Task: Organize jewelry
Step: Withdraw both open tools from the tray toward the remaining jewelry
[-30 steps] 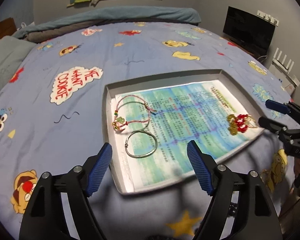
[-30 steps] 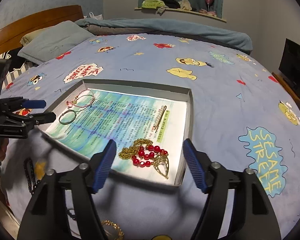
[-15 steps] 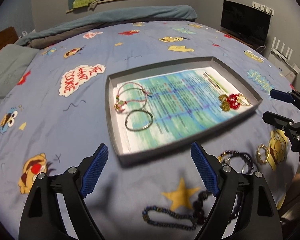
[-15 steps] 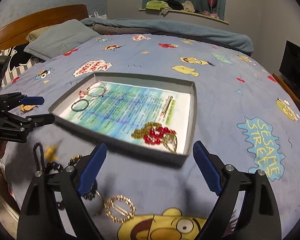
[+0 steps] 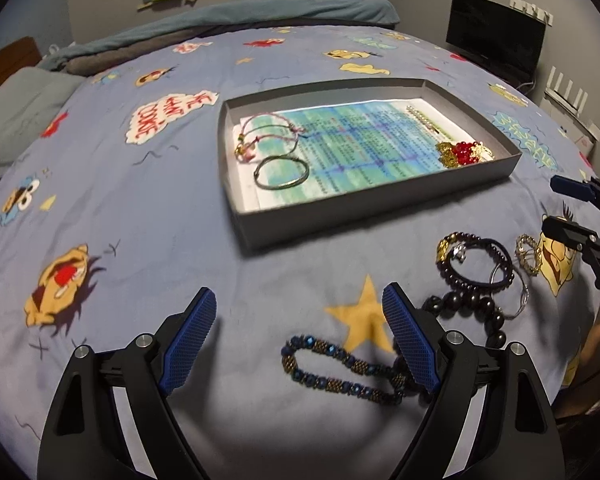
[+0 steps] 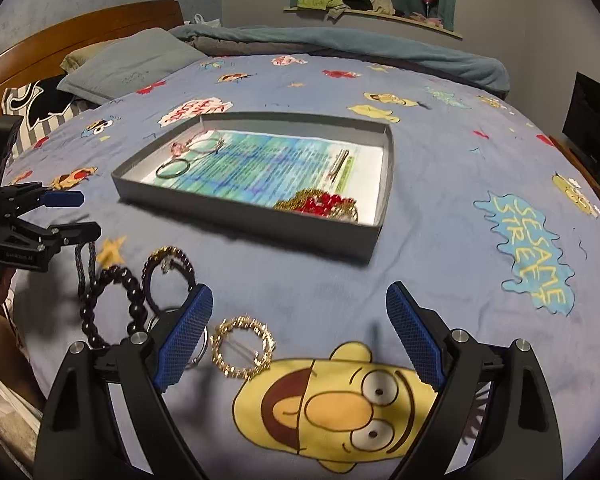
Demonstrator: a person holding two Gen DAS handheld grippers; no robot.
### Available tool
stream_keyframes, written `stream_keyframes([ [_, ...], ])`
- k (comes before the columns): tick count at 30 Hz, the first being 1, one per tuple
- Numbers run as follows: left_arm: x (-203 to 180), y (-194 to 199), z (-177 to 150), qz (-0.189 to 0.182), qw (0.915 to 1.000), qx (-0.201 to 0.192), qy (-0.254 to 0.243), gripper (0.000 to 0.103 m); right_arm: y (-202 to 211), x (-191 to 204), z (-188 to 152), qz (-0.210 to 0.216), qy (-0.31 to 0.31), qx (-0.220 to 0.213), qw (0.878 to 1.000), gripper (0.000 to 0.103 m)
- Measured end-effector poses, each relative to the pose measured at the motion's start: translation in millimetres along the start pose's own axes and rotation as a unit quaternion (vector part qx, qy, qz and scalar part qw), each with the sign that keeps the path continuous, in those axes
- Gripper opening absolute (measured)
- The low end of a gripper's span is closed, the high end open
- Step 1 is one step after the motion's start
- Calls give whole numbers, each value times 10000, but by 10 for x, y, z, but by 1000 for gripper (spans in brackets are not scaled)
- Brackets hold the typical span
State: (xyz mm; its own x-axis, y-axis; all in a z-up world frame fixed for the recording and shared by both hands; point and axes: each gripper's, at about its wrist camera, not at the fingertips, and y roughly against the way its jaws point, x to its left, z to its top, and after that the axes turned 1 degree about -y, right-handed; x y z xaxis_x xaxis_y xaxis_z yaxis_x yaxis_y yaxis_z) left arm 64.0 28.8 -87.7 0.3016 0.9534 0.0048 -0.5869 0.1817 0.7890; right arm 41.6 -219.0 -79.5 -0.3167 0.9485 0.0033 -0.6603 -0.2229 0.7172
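Where paper lines it, grey tray (image 5: 380, 200) holds bangle (image 5: 281, 173), red beads (image 5: 463, 153).

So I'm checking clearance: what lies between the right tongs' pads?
The gold ring brooch lies on the bedspread just inside the left pad; the rest of the open right tongs' gap is bare, as the right wrist view shows.

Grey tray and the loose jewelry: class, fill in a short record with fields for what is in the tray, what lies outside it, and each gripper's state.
tray: grey tray on the bedspread, lined with printed paper
in tray: pink cord bracelets, thin bangle, red and gold piece
outside tray: blue beaded bracelet, black bead strand, gold ring-shaped piece
left gripper: open, empty
right gripper: open, empty
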Motion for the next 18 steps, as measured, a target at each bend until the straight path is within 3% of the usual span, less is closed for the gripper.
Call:
stream_keyframes([
  [12, 43, 85, -193, -10, 10000, 32, -82, 83, 0, 110, -225, 252, 256, 230, 9991, 85],
  [16, 33, 85, -251, -63, 9998, 136, -150, 67, -42, 203, -258, 279, 429, 325, 9982, 75],
  [18, 30, 75, -271, -92, 9997, 172, -156, 63, -59, 225, -270, 290, 467, 364, 9978, 69],
])
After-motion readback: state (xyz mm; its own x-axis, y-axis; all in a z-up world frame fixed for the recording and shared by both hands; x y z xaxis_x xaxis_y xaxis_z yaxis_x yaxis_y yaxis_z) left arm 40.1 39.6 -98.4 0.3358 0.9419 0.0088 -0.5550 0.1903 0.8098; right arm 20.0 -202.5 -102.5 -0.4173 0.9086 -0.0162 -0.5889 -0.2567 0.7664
